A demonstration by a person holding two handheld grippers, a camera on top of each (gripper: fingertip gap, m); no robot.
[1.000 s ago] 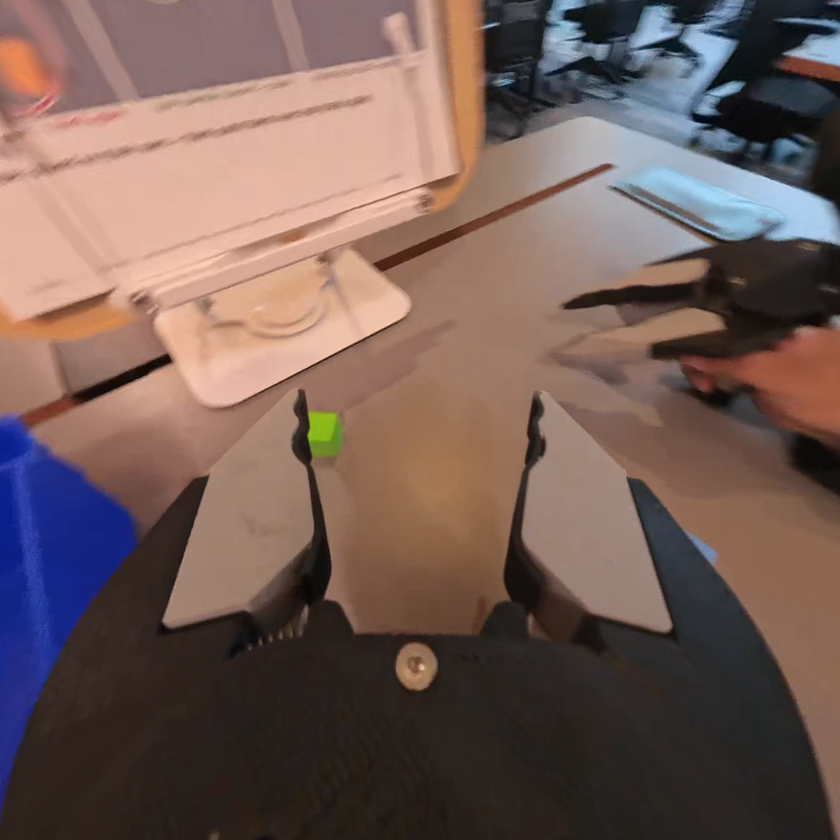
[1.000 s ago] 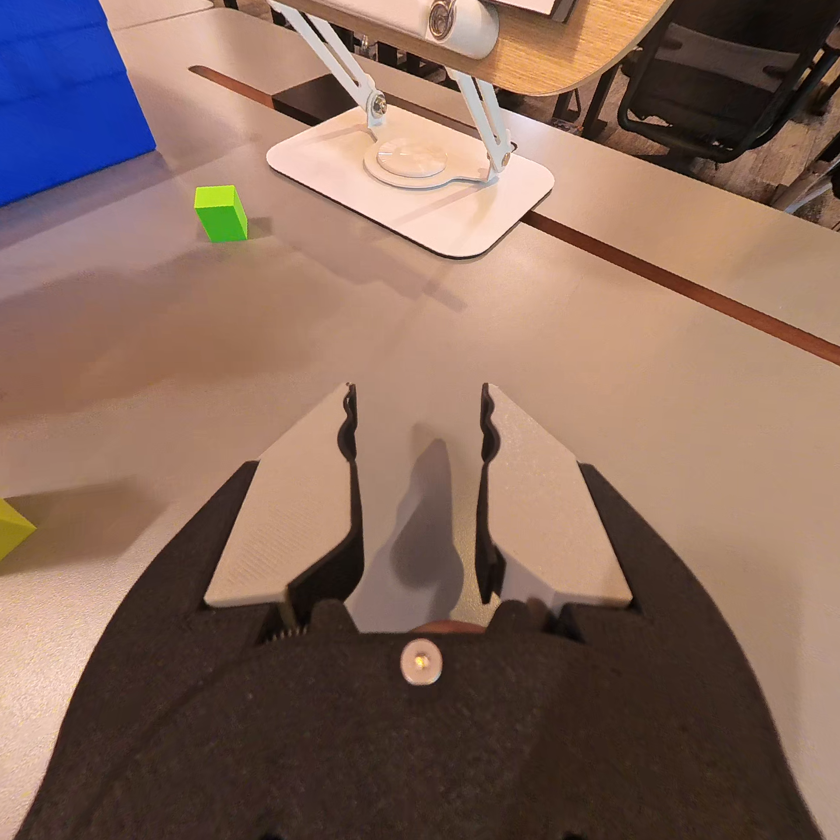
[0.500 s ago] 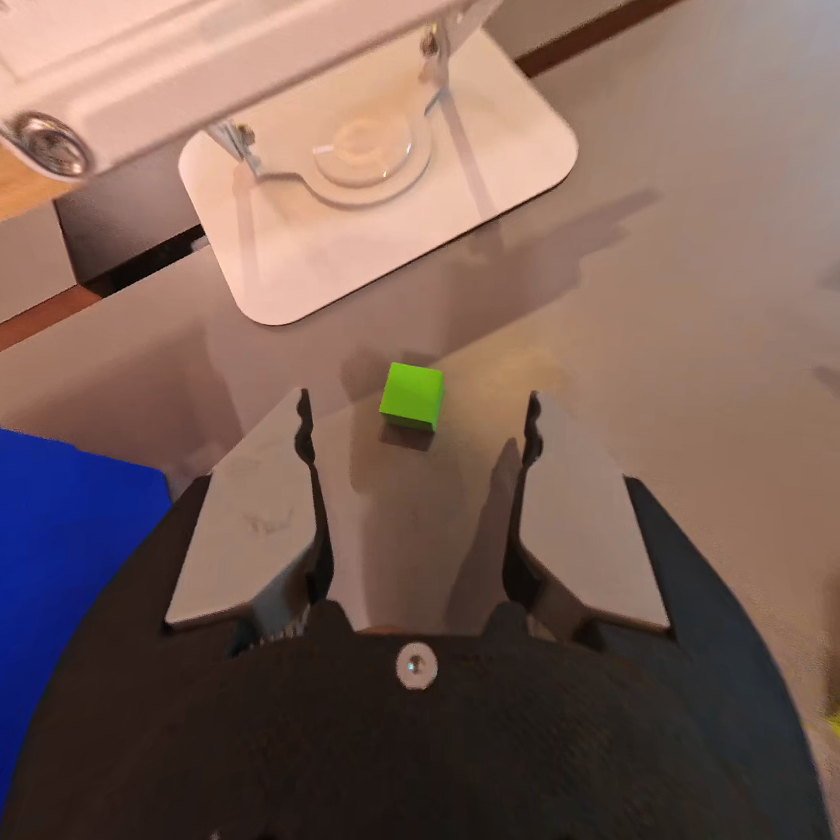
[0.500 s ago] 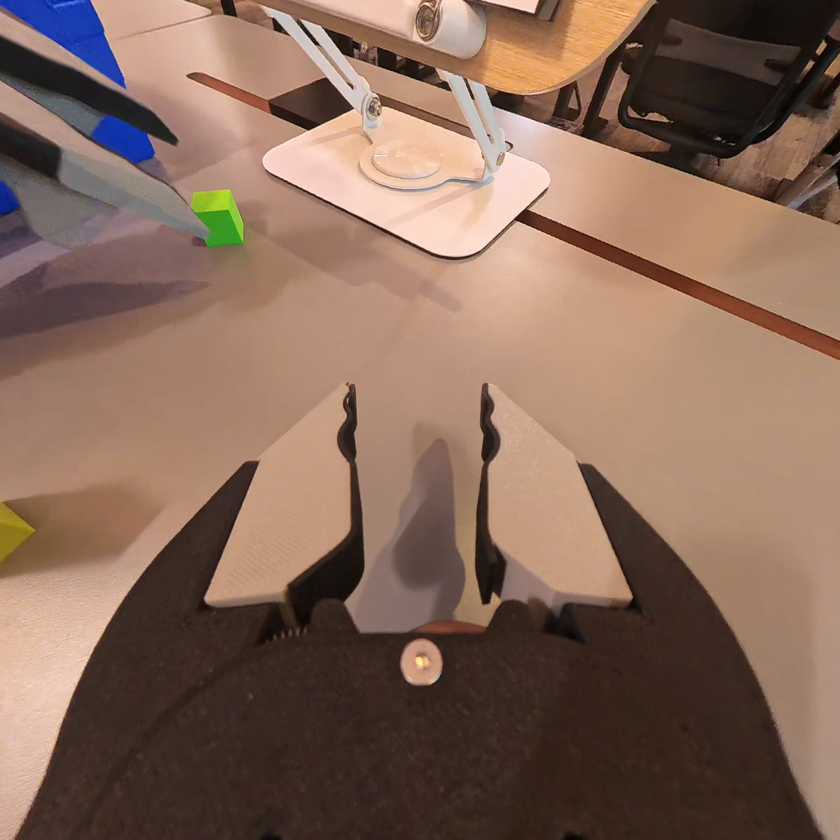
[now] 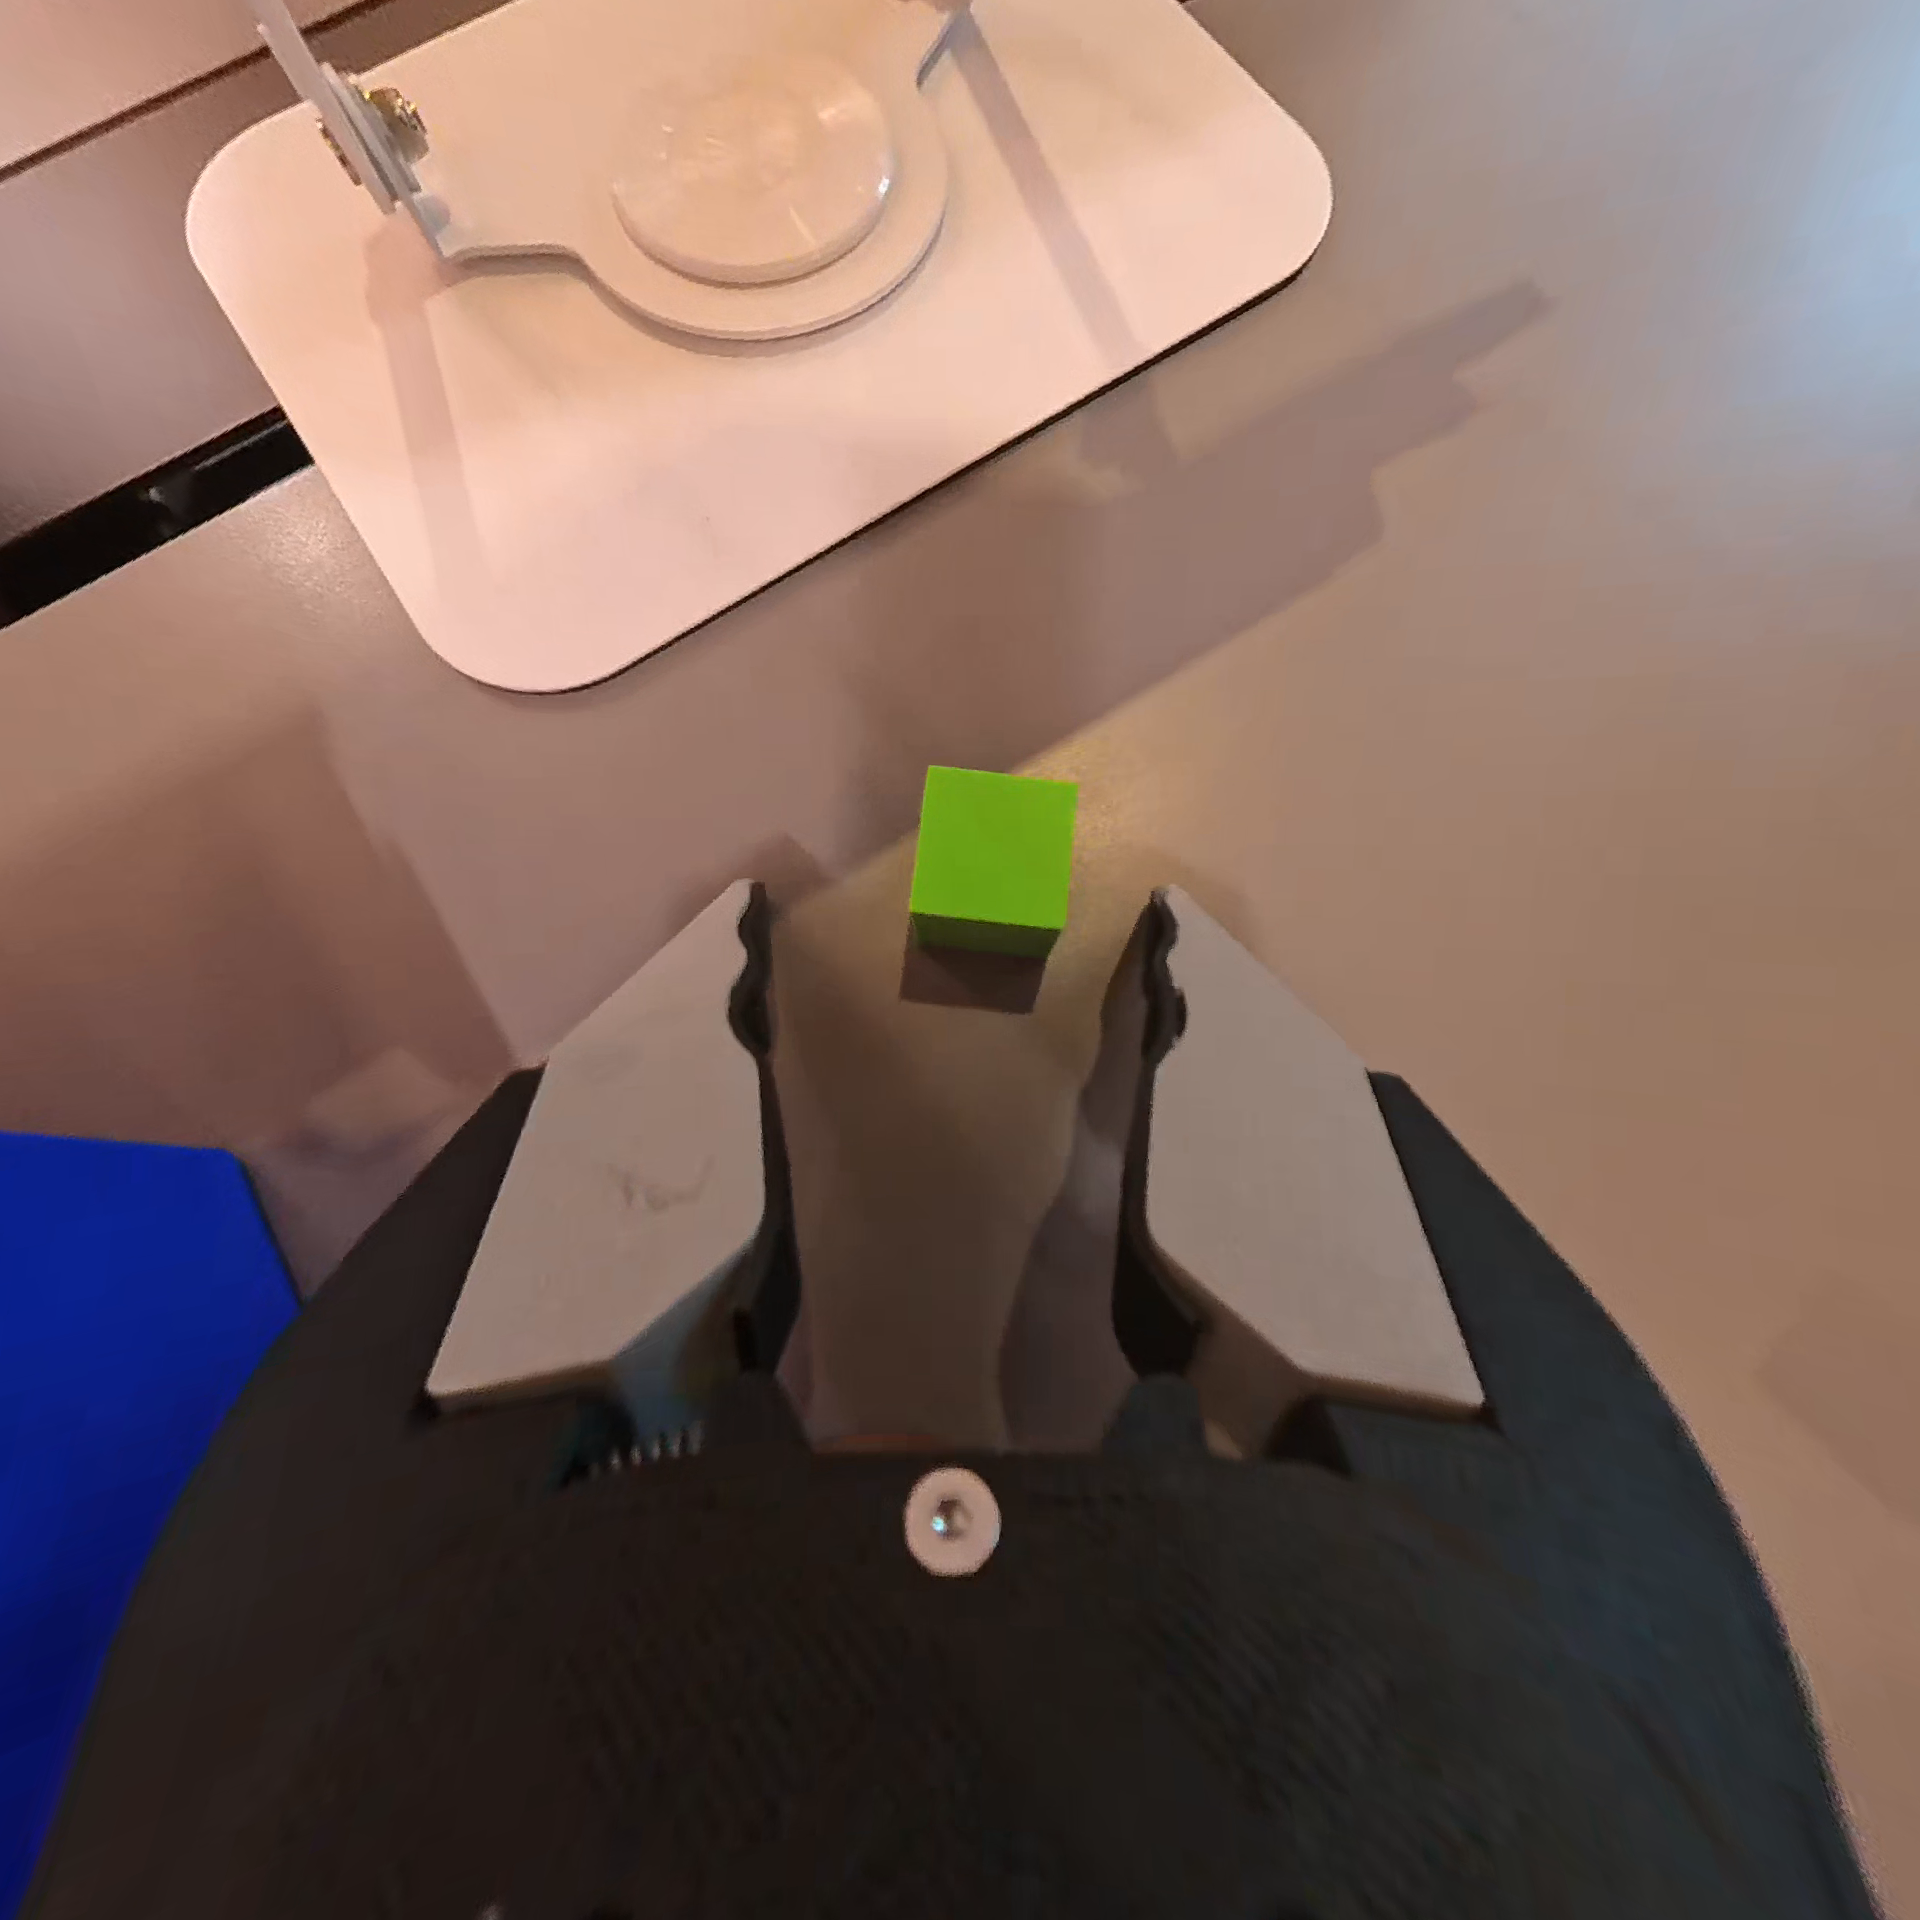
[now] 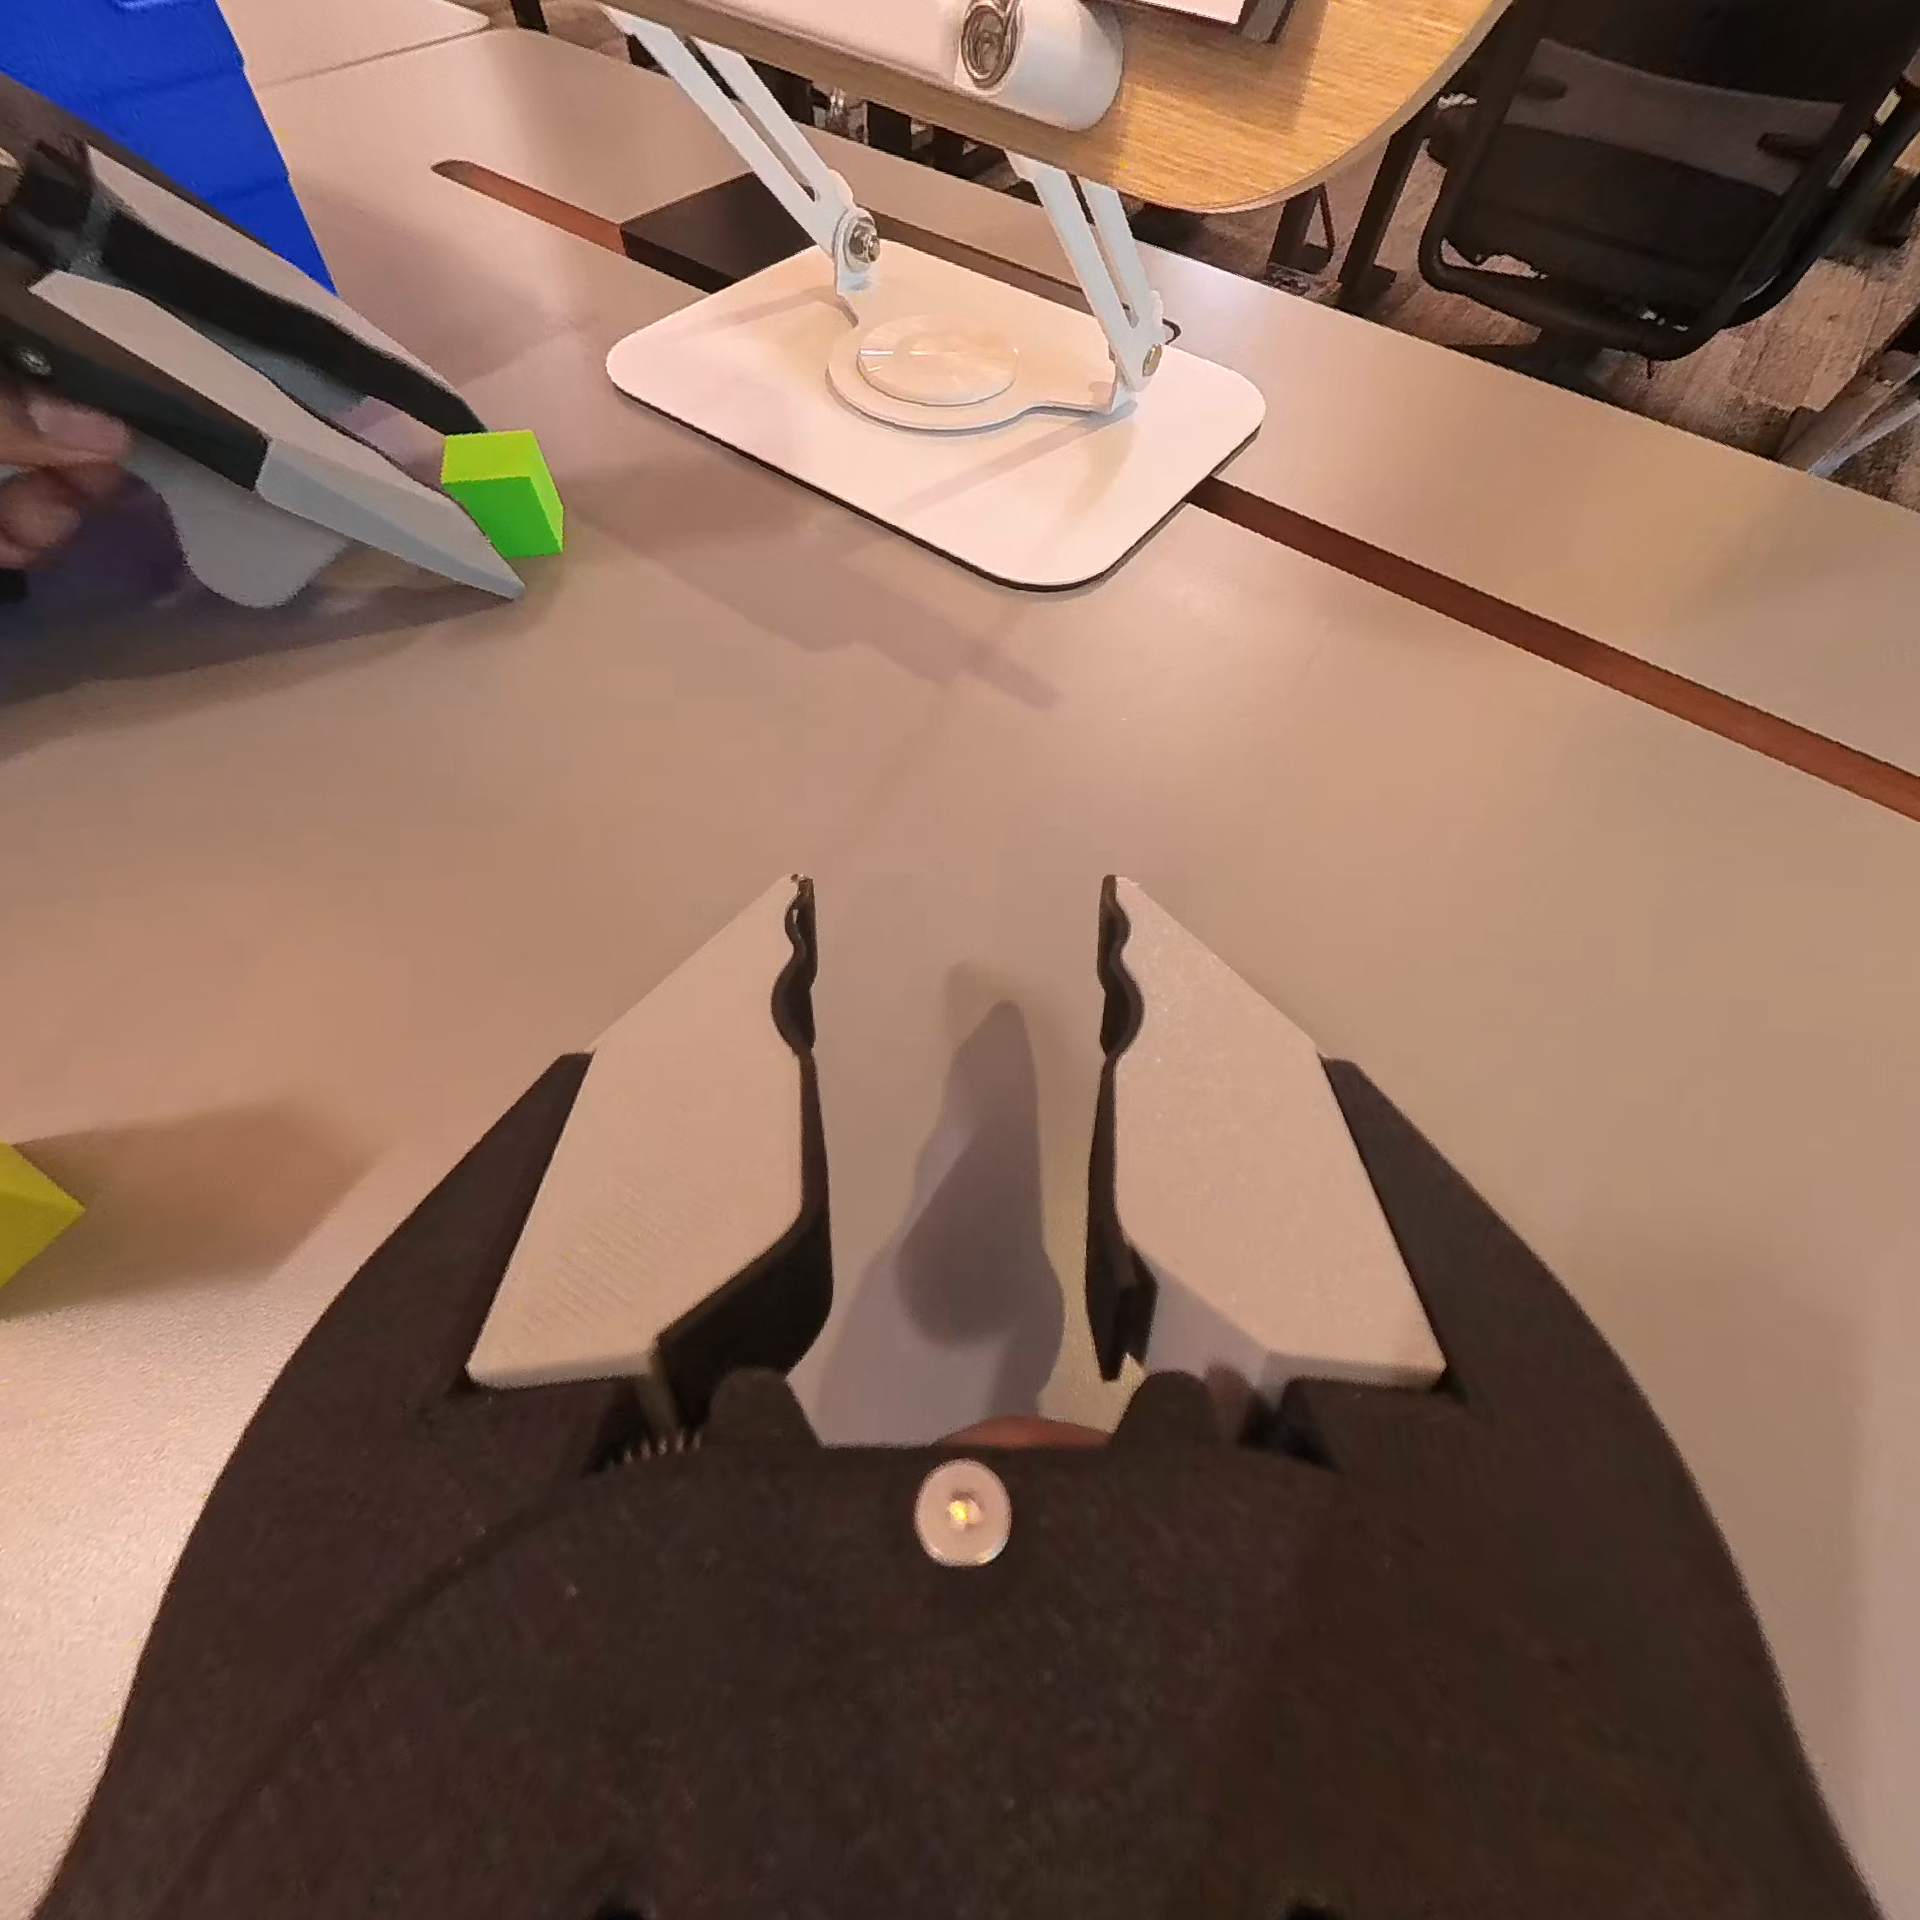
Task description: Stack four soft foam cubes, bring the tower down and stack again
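sitting on the table (image 5: 1558,935) at frame centre, the green cube (image 5: 992,854) lies just ahead of the left gripper (image 5: 954,914), between its spread, empty fingertips; the right gripper (image 6: 956,894), also empty, is well apart.

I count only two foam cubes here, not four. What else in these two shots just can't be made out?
- Other cubes: neither view shows them; whether the left gripper hides any, I cannot tell.
- Yellow cube: cut off by the right view's left edge.
- Green cube: in the right view its near side is covered by the left gripper's finger.
- Blue thing: cut by the frame edge in both views; its kind is unclear.
- Stand: its top leaves both views.
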